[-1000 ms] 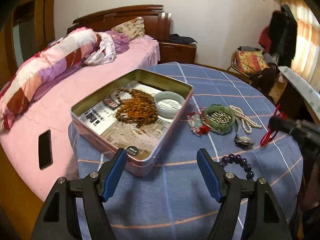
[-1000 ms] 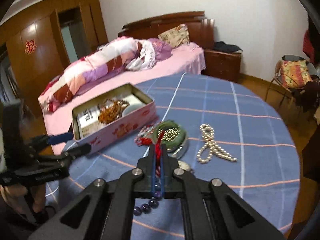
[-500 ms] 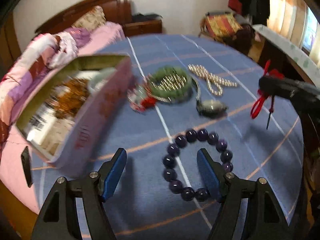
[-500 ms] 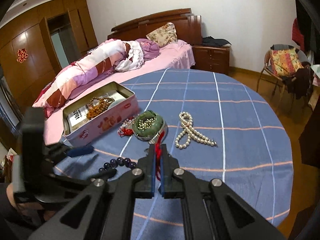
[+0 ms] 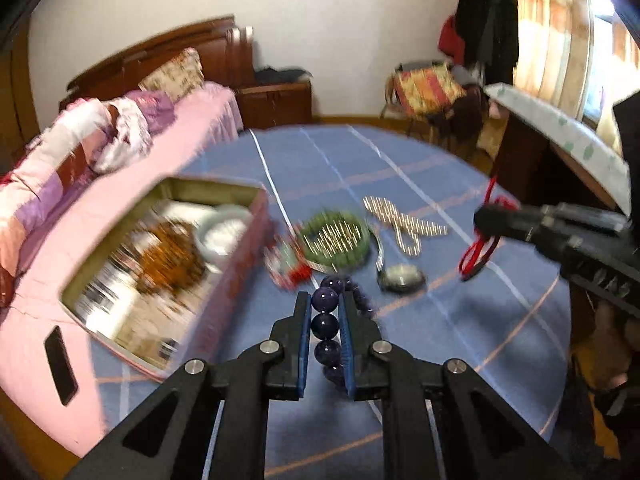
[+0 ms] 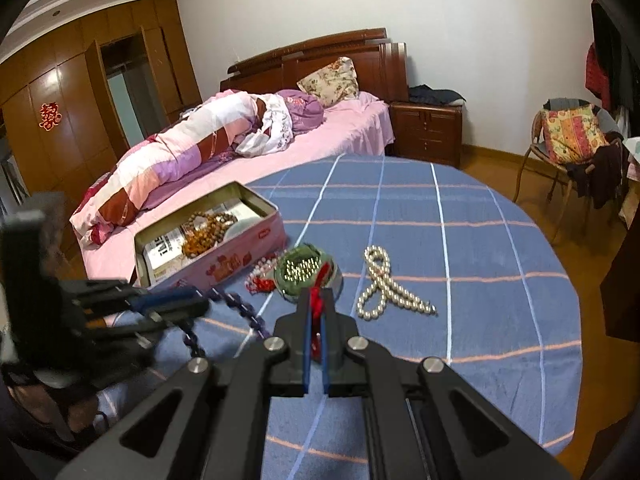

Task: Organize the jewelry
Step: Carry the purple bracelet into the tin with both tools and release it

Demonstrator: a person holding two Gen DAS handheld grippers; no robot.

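My left gripper has its jaws closing on a purple bead bracelet; the blue pads press on the beads. In the right wrist view the left gripper holds that bracelet dangling above the blue cloth. My right gripper is shut on a red cord, which hangs as a loop in the left wrist view. The open pink tin box stands to the left with brown beads and a pale bangle inside.
On the blue checked tablecloth lie a green bangle, a pearl necklace, a small watch and a red tasselled piece. A pink bed borders the table's left; a phone lies on it.
The left gripper's wide jaws came together on the purple bracelet and lifted it off the cloth, swinging toward the tin box. The right gripper stayed shut on the red cord.
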